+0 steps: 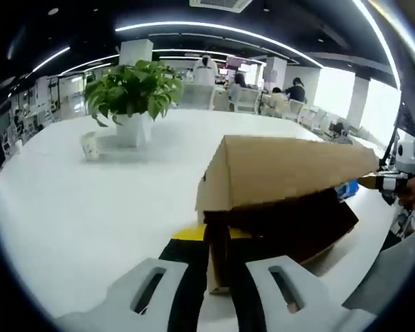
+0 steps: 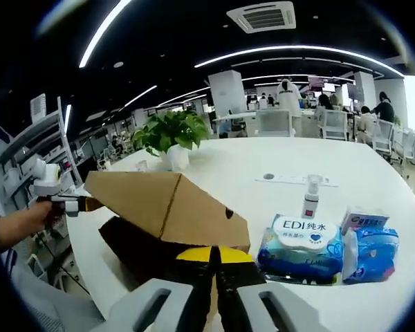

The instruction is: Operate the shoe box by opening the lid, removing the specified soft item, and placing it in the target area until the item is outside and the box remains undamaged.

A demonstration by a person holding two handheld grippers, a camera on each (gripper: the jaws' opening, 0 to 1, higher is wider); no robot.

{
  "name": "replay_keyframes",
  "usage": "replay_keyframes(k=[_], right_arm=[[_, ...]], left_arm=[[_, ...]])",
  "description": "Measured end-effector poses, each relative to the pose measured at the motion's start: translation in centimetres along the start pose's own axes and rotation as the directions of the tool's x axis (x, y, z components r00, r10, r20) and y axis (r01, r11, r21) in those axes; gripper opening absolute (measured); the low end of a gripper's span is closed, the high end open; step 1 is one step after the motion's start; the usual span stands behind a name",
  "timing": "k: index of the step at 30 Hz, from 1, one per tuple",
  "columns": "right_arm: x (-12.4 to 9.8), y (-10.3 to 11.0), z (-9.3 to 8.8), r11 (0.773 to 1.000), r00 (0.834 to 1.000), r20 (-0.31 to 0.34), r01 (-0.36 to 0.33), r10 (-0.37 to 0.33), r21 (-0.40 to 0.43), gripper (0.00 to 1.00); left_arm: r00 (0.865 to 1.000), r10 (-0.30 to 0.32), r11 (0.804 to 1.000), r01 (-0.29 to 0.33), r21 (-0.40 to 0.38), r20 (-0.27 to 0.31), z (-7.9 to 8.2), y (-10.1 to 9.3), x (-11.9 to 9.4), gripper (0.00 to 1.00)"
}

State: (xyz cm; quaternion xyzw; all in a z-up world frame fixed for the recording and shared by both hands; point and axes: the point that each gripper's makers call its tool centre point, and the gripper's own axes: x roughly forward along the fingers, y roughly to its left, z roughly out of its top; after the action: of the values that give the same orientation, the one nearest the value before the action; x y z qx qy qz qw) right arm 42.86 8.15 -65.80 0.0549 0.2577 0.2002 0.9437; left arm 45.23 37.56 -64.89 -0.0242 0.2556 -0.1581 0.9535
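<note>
A wide white desk (image 1: 76, 207) carries everything here, in an open office with ceiling light strips, chairs and seated people far behind.

The shoe box (image 1: 290, 221) is the biggest thing on it: brown cardboard with a dark body, sitting near the desk edge. Its lid (image 1: 283, 169) is raised at a slant, hinged along one long side, so the interior is open beneath it. In the right gripper view the same box (image 2: 135, 252) lies left of centre with the lid (image 2: 159, 207) tilted up over it. Whatever soft item is inside cannot be made out; the interior is in shadow.

The left tool (image 1: 218, 266) has its black-and-yellow tips pressed together on a corner wall of the box. The right tool (image 2: 213, 273) likewise has its tips closed on the box's near edge. In the right gripper view the other tool (image 2: 59, 197), held in a person's hand, pinches the far lid corner.

A potted green plant (image 1: 133, 97) in a white pot stands further back on the desk, well apart from the box, with a small white cup (image 1: 90, 146) beside it.

Right of the box lies a blue pack of wipes (image 2: 299, 249) labelled "EDI 纯水", a small spray bottle (image 2: 310, 197) behind it, and a blue tissue packet (image 2: 370, 249) whose print is too small to read.
</note>
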Motion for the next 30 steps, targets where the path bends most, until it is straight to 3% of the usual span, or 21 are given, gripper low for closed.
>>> replay_keyframes(k=[12,18,30], right_arm=[[-0.1,0.3,-0.8,1.0,1.0,-0.009,-0.006,0.006,-0.007,0.0],[-0.2,0.3,-1.1,0.998,1.0,-0.02,-0.018,0.016,-0.063,0.01],[-0.3,0.9,-1.6,0.991,0.996,-0.033,-0.084,0.081,-0.107,0.11]], left_arm=[[1.0,-0.012,0.999,0.013,0.039,-0.012,-0.4,-0.1,-0.2,0.08],[0.999,-0.026,0.998,0.028,0.061,-0.034,-1.0,-0.5,-0.2,0.1],[0.998,-0.05,0.99,0.056,0.132,-0.048,-1.4,-1.0,-0.5,0.19]])
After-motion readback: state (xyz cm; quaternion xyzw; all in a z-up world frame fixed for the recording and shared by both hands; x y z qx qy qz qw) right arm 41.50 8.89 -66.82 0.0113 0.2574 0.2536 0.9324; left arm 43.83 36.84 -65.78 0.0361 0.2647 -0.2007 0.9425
